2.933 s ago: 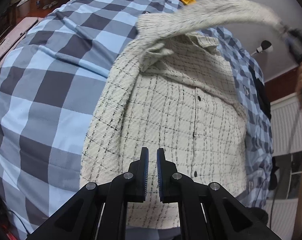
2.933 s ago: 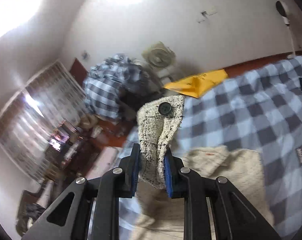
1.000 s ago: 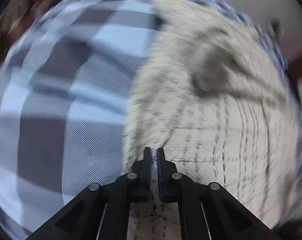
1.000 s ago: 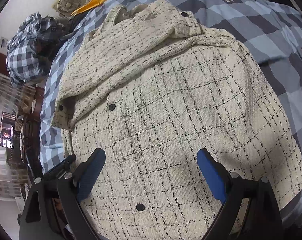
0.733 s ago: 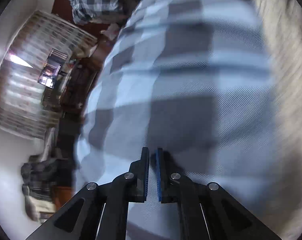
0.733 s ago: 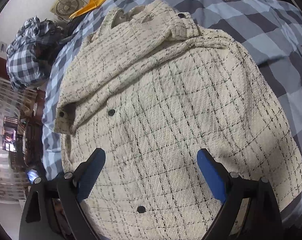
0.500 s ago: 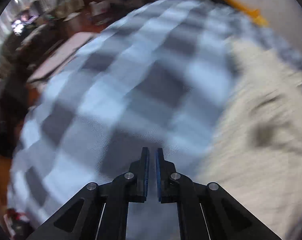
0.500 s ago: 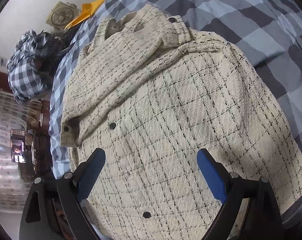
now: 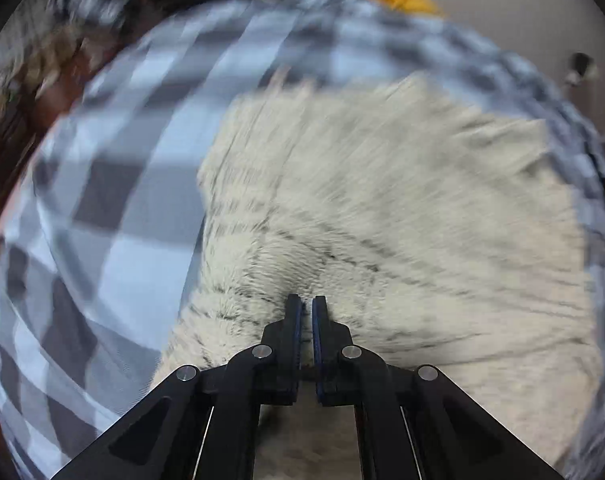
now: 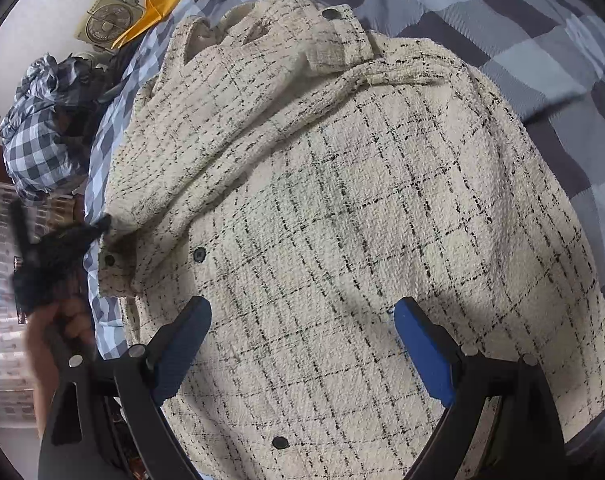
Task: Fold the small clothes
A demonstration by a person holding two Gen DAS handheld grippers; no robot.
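Note:
A cream jacket [image 10: 342,208] with a thin black check and dark buttons lies spread on a blue-grey checked bedspread [image 10: 542,32]. One sleeve lies folded across its chest. My right gripper [image 10: 302,320] is open wide and empty, just above the jacket's lower front. The left wrist view is blurred by motion; there the jacket [image 9: 402,220] fills the right half. My left gripper [image 9: 306,308] has its jaws close together at the jacket's left edge; I cannot tell whether cloth is between them. It also shows blurred at the jacket's cuff in the right wrist view [image 10: 98,226].
The bedspread [image 9: 114,184] runs out to the left of the jacket. A yellow object [image 10: 158,8] and a fan [image 10: 106,22] stand at the bed's far end. A heap of checked cloth [image 10: 42,136] lies beyond the bed's far left corner.
The right gripper let go of the sleeve, which now lies across the jacket, and hangs open. The left gripper swung out over the bedspread and back to the jacket's left edge.

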